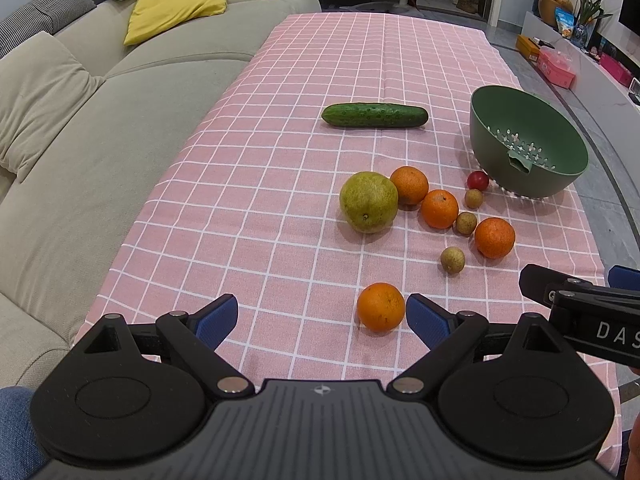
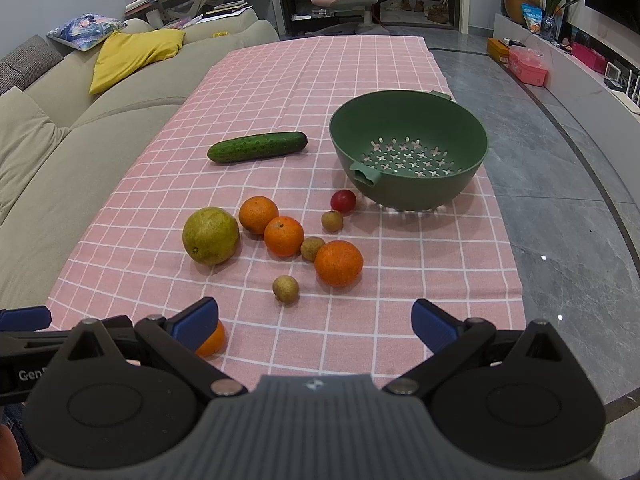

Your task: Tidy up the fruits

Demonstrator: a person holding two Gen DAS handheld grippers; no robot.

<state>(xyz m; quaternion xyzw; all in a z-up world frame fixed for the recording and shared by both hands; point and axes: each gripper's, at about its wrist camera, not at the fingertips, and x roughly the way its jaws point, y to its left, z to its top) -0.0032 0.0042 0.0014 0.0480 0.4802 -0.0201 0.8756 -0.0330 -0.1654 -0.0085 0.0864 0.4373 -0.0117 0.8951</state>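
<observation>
A pink checked tablecloth [image 2: 360,80] is laid over the table, beside a beige sofa [image 1: 120,120]. One orange [image 2: 212,342] at the near edge is half hidden in the right wrist view by a blue pad of the right gripper [image 2: 314,324]; in the left wrist view the same orange [image 1: 381,307] is seen whole, just beside a pad of the left gripper [image 1: 322,322]. Both tools are held with jaws spread apart, nothing between them. A cucumber [image 2: 257,147] lies flat, its long axis across the table, one end towards the green colander bowl [image 2: 408,120], which stands empty. A large green-yellow fruit [image 2: 211,235], three further oranges [image 2: 338,263], three small brownish fruits [image 2: 285,289] of uncertain kind and one small red fruit [image 2: 343,201] are grouped near the bowl.
</observation>
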